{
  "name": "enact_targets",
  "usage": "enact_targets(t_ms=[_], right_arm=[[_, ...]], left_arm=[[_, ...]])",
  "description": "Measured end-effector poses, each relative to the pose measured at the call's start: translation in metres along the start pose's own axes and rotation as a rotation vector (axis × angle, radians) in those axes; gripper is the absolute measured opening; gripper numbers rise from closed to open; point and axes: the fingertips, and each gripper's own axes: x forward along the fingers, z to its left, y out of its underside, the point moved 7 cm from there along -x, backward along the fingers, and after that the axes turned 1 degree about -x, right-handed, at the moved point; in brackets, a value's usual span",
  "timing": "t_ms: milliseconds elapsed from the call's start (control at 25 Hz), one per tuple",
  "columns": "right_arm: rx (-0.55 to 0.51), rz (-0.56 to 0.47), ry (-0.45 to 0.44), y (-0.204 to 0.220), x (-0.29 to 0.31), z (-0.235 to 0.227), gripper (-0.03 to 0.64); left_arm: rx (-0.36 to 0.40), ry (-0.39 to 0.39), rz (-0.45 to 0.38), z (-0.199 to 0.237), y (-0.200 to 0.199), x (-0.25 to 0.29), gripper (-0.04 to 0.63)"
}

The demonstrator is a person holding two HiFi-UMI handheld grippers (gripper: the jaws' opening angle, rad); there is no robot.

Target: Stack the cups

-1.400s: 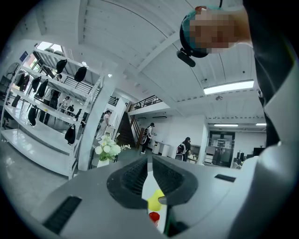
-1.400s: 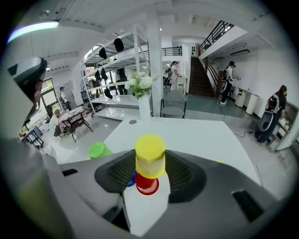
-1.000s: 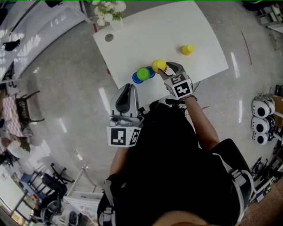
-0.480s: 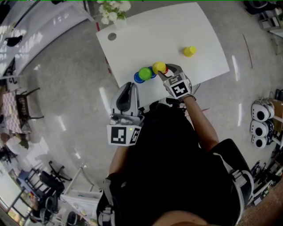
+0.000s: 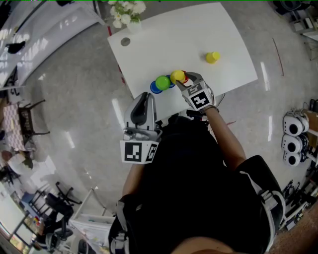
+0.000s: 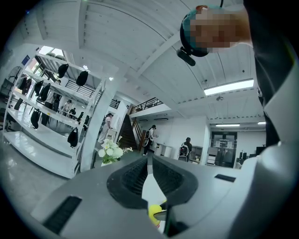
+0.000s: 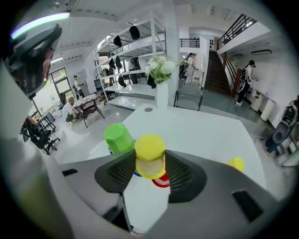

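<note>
Right claw grips yellow cup above red cup; left claw closed, empty. Risk: off-centre release tips it against adjacent green cup

The desk is plain white. The cups run bright: a yellow cup, a green cup, a blue cup, a red cup and a second yellow cup. The left claw and right claw are grey with black ribbed pads, and their cubes carry black-and-white square markers. The flowers are white.
</note>
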Motion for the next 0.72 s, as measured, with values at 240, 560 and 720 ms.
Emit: enact_targets(t_ms=[240, 560, 720], right_arm=[[-0.014, 0.005, 0.0, -0.0002, 0.0008, 0.0001, 0.215], [-0.023, 0.008, -0.002, -0.0024, 0.0012, 0.0008, 0.215], [-0.022, 0.007, -0.003, -0.0041, -0.0013, 0.0021, 0.215]], left_arm=[[0.001, -0.002, -0.003, -0.0007, 0.0001, -0.0015, 0.051], [0.001, -0.005, -0.006, -0.0012, 0.0006, -0.0029, 0.051], [-0.004, -0.008, -0.006, -0.0019, -0.001, -0.005, 0.051]])
